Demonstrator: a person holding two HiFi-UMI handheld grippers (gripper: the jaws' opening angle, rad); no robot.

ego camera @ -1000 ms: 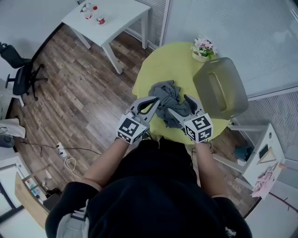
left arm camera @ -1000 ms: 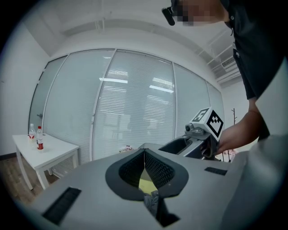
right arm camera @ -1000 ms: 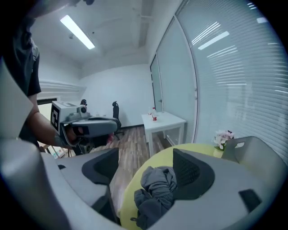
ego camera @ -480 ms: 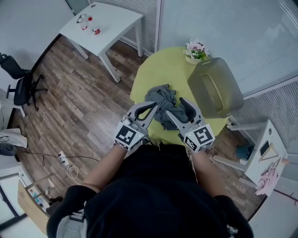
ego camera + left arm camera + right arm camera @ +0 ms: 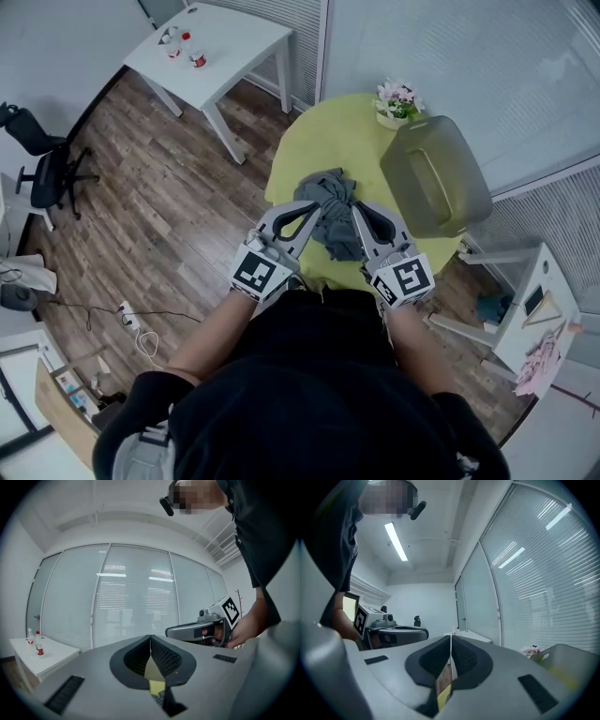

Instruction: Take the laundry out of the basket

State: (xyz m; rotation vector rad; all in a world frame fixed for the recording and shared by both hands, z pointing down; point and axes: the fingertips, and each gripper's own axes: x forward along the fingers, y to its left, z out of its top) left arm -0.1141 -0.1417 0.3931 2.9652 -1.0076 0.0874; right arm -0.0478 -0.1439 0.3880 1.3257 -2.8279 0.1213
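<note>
Two claws, both mine, reach out over the round yellow table (image 5: 314,141) in the head view. The left claw (image 5: 318,208) and the right claw (image 5: 356,214) point toward the grey laundry (image 5: 330,195). It lies in a bunched heap on the tabletop, outside the basket (image 5: 436,178). The basket is tipped on its side at the table's right edge, just beside a small pot of flowers (image 5: 396,97). From above, both sets of tips overlap the heap, and I cannot tell whether they touch it. A white side table (image 5: 220,52) with bottles (image 5: 184,42) and an office chair (image 5: 45,169) stand well apart on the wooden floor (image 5: 159,197).

In the left gripper view, my left claw (image 5: 150,637) is pressed together at the tips, with no cloth pinched there. Through the gap lower down I see the yellow table (image 5: 153,676) and a scrap of the laundry (image 5: 160,698). My right claw (image 5: 194,631) shows at the right, before the window blinds (image 5: 131,602).

In the right gripper view, my right claw (image 5: 451,637) has just been closing. Its tips now meet with nothing between them. The gap below shows only floor (image 5: 443,680) and table. The basket (image 5: 565,660) sits at the right, and my left claw (image 5: 396,633) at the left.
</note>
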